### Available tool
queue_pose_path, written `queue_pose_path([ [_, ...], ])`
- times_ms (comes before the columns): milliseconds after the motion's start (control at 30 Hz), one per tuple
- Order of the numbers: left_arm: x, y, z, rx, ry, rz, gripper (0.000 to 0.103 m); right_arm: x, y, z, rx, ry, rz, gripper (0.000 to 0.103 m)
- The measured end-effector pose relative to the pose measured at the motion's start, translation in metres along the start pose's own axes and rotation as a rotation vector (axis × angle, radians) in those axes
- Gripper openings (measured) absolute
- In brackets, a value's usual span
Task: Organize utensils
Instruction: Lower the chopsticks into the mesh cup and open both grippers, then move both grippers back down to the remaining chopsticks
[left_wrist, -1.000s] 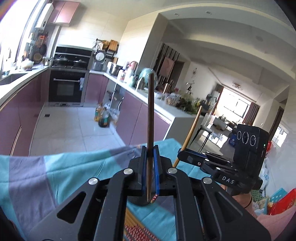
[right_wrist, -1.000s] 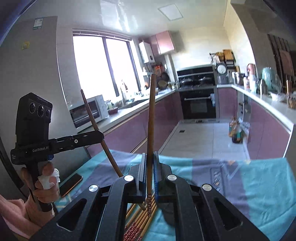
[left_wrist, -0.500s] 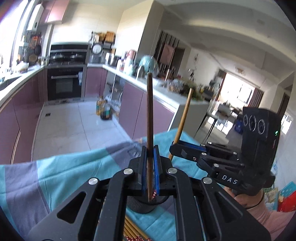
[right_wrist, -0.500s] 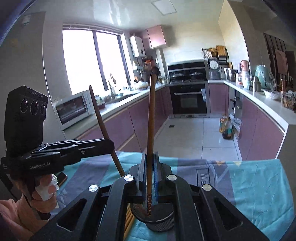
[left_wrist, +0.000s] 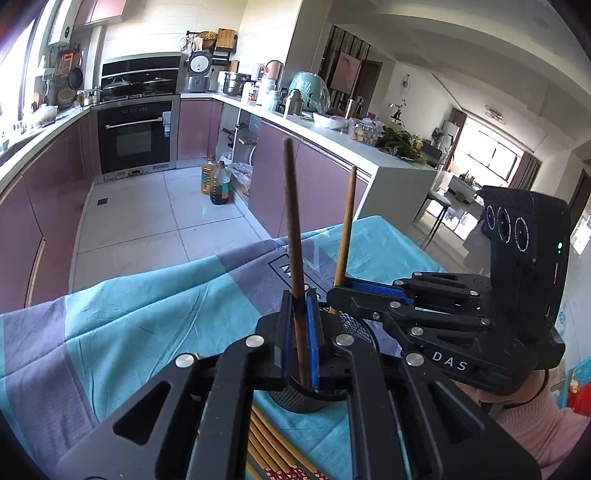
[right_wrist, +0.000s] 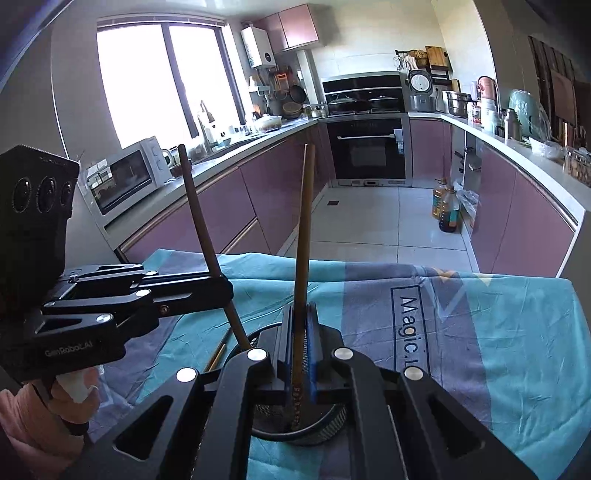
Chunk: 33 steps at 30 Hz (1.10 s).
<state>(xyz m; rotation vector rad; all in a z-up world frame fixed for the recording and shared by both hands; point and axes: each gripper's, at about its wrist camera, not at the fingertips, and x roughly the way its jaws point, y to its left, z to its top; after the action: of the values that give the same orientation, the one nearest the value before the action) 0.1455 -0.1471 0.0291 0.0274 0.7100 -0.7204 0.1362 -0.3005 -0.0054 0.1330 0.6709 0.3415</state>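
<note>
In the left wrist view my left gripper (left_wrist: 299, 299) is shut on a dark brown chopstick (left_wrist: 291, 221) that stands nearly upright. Its lower end dips into the black mesh cup (left_wrist: 354, 325) on the table. To its right, my right gripper (left_wrist: 338, 290) is shut on a lighter chopstick (left_wrist: 347, 221), also over the cup. In the right wrist view the right gripper (right_wrist: 300, 310) holds that light chopstick (right_wrist: 304, 229) with its patterned tip inside the cup (right_wrist: 332, 417). The left gripper (right_wrist: 225, 288) carries the dark chopstick (right_wrist: 195, 210) down to the cup's left rim.
A teal and grey cloth (left_wrist: 147, 314) covers the table; its far edge drops to the tiled kitchen floor. Several loose chopsticks (left_wrist: 269, 443) lie on the cloth just before the cup, and one (right_wrist: 218, 356) shows left of it. Purple cabinets and counters stand beyond.
Both grippers have sunk toward the table and tilted downward. The chopsticks' lower ends, earlier above the cloth, now reach into the mesh cup, which has come into full view.
</note>
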Motion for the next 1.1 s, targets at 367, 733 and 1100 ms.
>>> queue_pose_path([
  [367, -0.018, 0.014, -0.011, -0.034, -0.058, 0.025, 0.027, -0.009, 0.003, -0.004, 0.019, -0.040, -0.002, 0.013],
  [733, -0.071, 0.042, -0.067, -0.034, -0.109, 0.165, 0.038, -0.045, 0.044, -0.039, -0.095, -0.061, 0.110, 0.028],
  [1100, -0.043, 0.074, -0.142, -0.102, 0.061, 0.221, 0.038, -0.006, 0.059, -0.088, -0.071, 0.127, 0.129, 0.028],
])
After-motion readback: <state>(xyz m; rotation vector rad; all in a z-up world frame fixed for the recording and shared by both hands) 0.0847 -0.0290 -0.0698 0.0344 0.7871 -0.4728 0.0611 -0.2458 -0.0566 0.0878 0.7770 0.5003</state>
